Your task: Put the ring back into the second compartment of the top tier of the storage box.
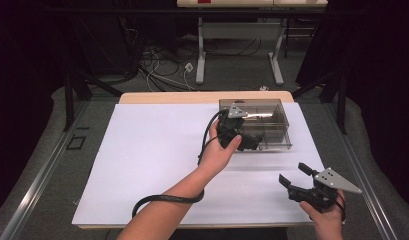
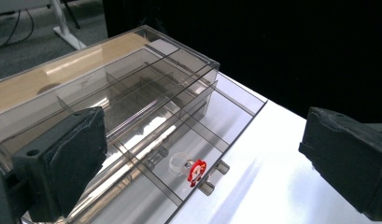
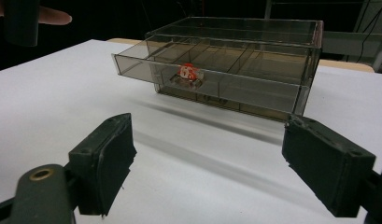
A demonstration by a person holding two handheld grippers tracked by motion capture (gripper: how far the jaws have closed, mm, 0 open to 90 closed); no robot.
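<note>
From above, the left gripper (image 1: 240,136) is held over a smoky clear drawer box (image 1: 272,112); the right gripper (image 1: 294,181) is held apart. In each gripper view, jaws are spread; a red-and-white trinket (image 2: 196,171) is seen in the pulled-out drawer (image 3: 202,77).

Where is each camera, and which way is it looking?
High view: above the person's side, looking forward and down at the white table; both forearms and grippers show.
Left gripper view: rides the left gripper, looking down into the open drawer; its black jaws show.
Right gripper view: rides the right gripper, low over the table, facing the drawer box; its jaws show.
Both gripper views share the red charm.
</note>
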